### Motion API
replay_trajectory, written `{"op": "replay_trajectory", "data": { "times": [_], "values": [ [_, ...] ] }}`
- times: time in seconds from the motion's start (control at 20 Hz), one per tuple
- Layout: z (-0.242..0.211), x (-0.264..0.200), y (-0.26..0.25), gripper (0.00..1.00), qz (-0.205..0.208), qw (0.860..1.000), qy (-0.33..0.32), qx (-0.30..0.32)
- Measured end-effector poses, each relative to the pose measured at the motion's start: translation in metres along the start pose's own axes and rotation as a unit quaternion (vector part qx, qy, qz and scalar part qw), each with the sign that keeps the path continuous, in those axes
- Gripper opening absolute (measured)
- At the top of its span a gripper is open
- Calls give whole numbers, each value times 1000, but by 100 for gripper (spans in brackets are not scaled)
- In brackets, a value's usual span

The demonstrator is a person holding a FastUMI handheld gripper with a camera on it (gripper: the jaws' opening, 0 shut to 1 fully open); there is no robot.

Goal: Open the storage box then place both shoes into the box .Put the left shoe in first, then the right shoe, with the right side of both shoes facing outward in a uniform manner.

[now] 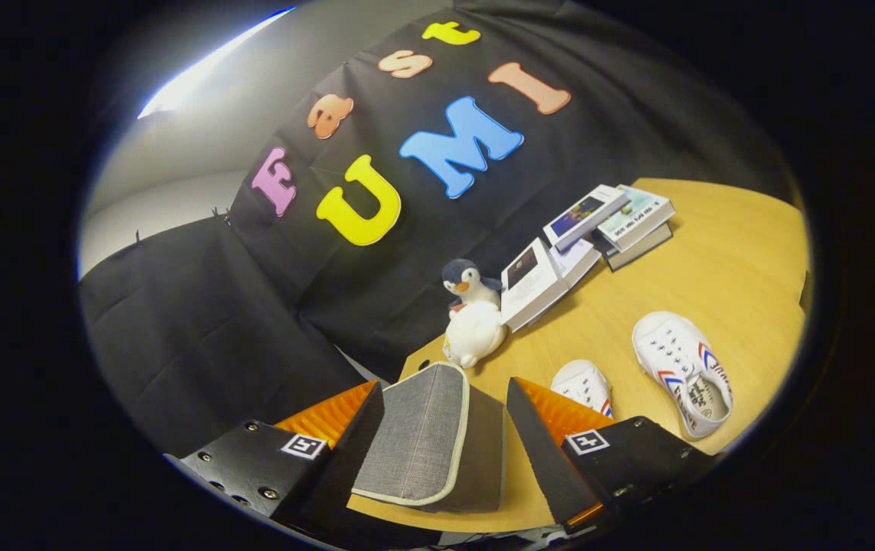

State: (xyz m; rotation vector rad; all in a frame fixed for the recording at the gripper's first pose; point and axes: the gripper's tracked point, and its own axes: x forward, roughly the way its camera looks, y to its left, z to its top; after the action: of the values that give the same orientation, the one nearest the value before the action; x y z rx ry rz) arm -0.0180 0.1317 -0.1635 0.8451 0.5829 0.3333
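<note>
A grey fabric storage box lid (418, 436) with pale trim fills the gap between my fingers, tilted up from the wooden table (720, 260). My gripper (444, 386) is shut on it, one finger against each side. The box body under the lid is hidden. Beyond the right finger lie two white sneakers with red and blue stripes. One shoe (684, 373) lies in full view with its opening toward me. The toe of the other shoe (583, 384) peeks out just past the right fingertip.
A plush penguin (472, 315) stands just beyond the lid near the table's edge. Several books (587, 241) lie stacked and fanned out behind it, against the black cloth wall. Bare wood stretches beyond the shoes.
</note>
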Motion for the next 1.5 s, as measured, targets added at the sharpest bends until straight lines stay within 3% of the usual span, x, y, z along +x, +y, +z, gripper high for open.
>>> {"op": "replay_trajectory", "data": {
  "times": [0.3, 0.6, 1.05, 1.3, 1.4, 1.5],
  "values": [
    [-45, 16, -1, 98, 27, 991, 75, 105],
    [-75, 22, 1, 98, 42, 979, 114, 166],
    [-108, 33, 0, 98, 67, 945, 159, 278],
    [-120, 33, 4, 92, 77, 931, 179, 309],
    [-127, 35, 10, 74, 86, 925, 194, 314],
    [-131, 32, 17, 74, 95, 923, 212, 308]
  ]
}}
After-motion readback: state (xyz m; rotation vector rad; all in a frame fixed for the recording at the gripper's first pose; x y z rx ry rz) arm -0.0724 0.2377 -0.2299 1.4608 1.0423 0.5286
